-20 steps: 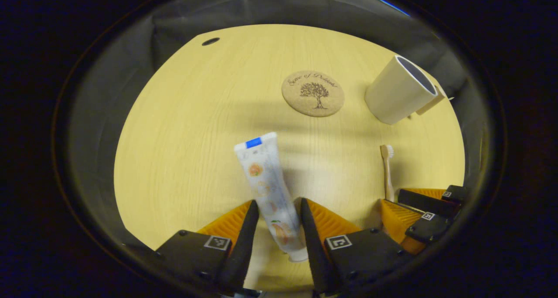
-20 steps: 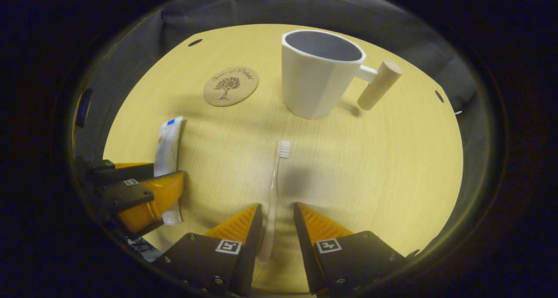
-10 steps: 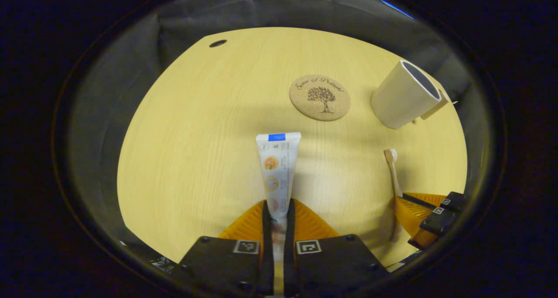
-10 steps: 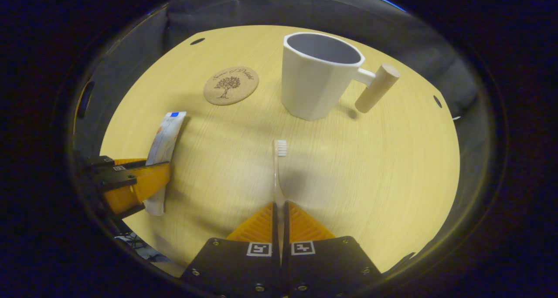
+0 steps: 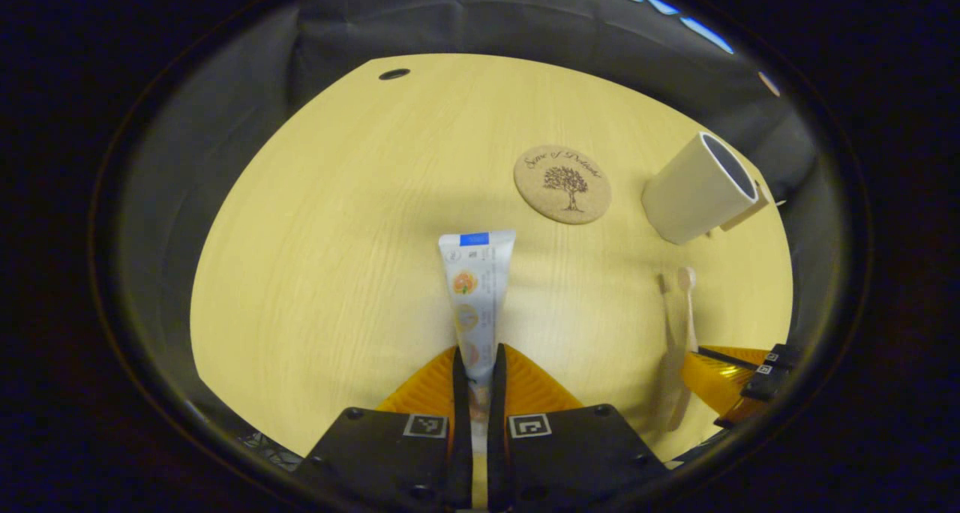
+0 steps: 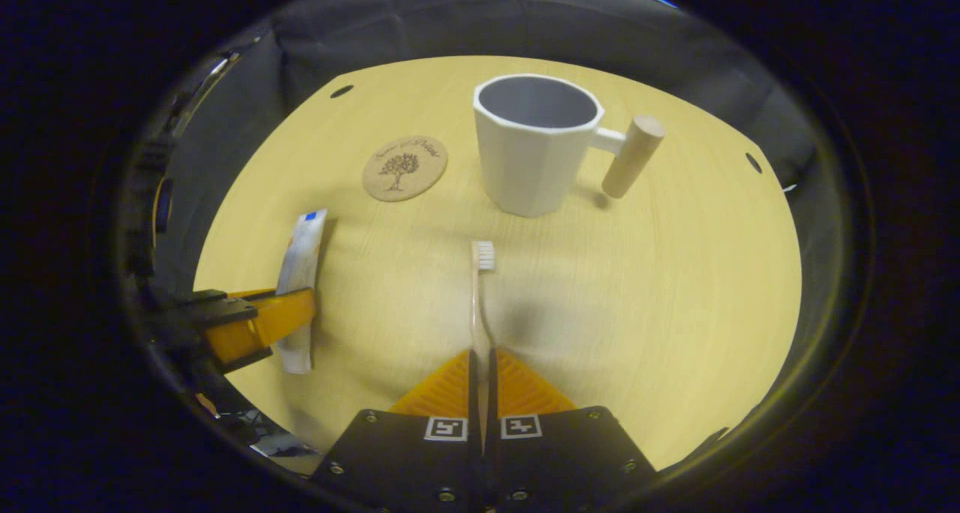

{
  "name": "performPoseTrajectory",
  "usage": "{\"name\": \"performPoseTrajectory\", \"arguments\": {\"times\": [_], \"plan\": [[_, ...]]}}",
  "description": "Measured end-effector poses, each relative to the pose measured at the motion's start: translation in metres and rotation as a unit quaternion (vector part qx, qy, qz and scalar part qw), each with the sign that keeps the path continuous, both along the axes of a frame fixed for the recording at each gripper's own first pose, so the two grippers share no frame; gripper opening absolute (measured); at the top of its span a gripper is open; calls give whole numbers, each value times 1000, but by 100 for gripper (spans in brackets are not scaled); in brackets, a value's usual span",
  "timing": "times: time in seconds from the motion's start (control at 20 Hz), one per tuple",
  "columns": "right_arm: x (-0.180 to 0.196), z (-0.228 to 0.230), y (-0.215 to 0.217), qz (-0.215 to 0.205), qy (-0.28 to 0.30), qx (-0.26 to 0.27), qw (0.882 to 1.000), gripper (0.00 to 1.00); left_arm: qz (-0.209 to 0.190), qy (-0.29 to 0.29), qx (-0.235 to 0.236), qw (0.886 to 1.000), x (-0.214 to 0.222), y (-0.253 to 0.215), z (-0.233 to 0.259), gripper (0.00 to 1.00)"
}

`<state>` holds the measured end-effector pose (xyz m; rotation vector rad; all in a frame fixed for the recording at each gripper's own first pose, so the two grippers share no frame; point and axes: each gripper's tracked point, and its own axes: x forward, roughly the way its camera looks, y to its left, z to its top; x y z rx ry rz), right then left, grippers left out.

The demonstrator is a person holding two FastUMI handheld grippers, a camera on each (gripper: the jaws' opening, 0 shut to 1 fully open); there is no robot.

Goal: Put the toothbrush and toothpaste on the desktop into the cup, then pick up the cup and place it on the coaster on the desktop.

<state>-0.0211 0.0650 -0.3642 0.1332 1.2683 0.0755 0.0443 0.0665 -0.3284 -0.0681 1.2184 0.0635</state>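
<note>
Left gripper is clamped on the toothpaste near its cap end, right gripper on the toothbrush handle, each item projecting forward, apparently for dropping into the empty cup ahead, beside the coaster.

Dim, warm light; soft shadows lie across the pale yellow wood-grain tabletop; strong fisheye bending at the edges; mild blur.
</note>
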Motion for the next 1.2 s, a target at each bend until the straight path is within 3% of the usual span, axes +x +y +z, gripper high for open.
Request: {"name": "performPoseTrajectory", "arguments": {"times": [0.05, 0.15, 0.45, 0.85, 1.0, 1.2], "plan": [[2, 10, 2, -1, -9, 7, 1000, 1, 4, -8, 0, 1000, 14, -6, -11, 16], [7, 33, 4, -5, -30, 22, 999, 2, 9, -26, 4, 1000, 15, 12, 28, 16], [33, 102, 9, -7, -106, 56, 993, 2, 10, -76, 23, 997, 5, 34, 73, 15], [112, 188, -11, -23, -231, 69, 970, 2, 79, -124, 6, 989, -20, 57, 126, 14], [149, 204, -21, -37, -264, 74, 961, 2, 111, -135, 11, 985, -29, 72, 138, 13], [184, 189, -23, -54, -284, 94, 953, 2, 139, -137, 26, 980, -55, 90, 148, 13]]}}
